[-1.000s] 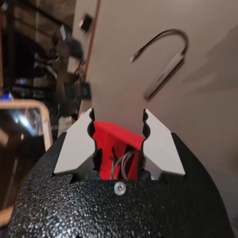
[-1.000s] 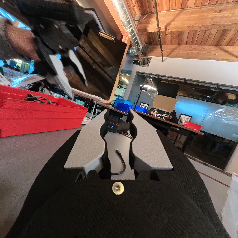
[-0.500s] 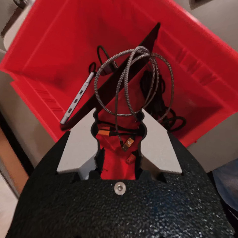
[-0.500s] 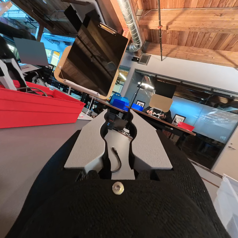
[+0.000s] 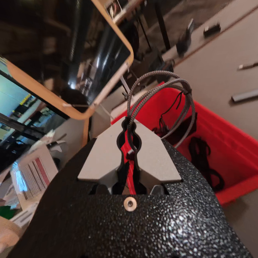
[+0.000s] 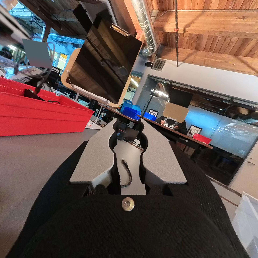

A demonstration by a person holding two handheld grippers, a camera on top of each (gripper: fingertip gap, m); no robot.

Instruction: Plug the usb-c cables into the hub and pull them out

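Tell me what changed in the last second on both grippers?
The left gripper went from open over the table to the red bin, closed on the braided cable and lifted its coil above the bin. The right gripper stayed open, low over the table, with the hub's short cable end between its fingers.

Braided cable looped above bin, cords inside bin, bin on table

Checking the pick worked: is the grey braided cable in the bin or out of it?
Out: the grey braided cable hangs looped above the red plastic bin, pinched in the left gripper, jaws shut.
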